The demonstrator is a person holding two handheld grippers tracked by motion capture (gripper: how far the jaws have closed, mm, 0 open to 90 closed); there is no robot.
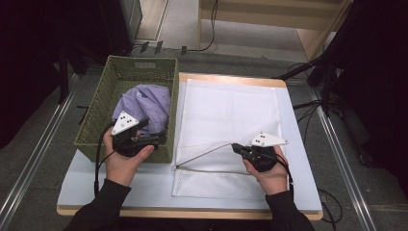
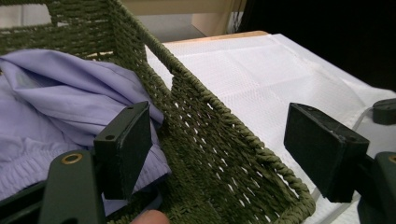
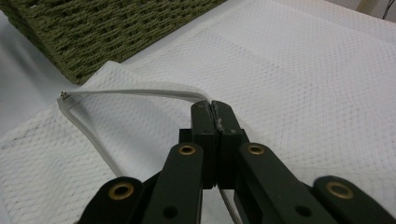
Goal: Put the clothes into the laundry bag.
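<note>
A green woven basket [image 1: 96,115] at the table's left holds a crumpled lilac garment [image 1: 146,103]. A white mesh bag [image 1: 226,110] lies flat to its right, its zipped mouth gaping near the front. My left gripper [image 1: 161,139] is open and straddles the basket's right wall [image 2: 210,140] near the front corner. One jaw is inside by the lilac garment [image 2: 60,88], the other outside over the mesh bag [image 2: 261,70]. My right gripper [image 1: 235,147] is shut on the upper zipper edge [image 3: 135,93] of the bag's mouth and holds it lifted; the right gripper [image 3: 212,109] pinches it at the tips.
The light table top [image 1: 96,185] shows bare along the front and left of the basket. A corner of the basket [image 3: 107,32] sits close to the bag's mouth. Beyond the table are cables on the floor [image 1: 308,103] and a wooden bench [image 1: 269,14].
</note>
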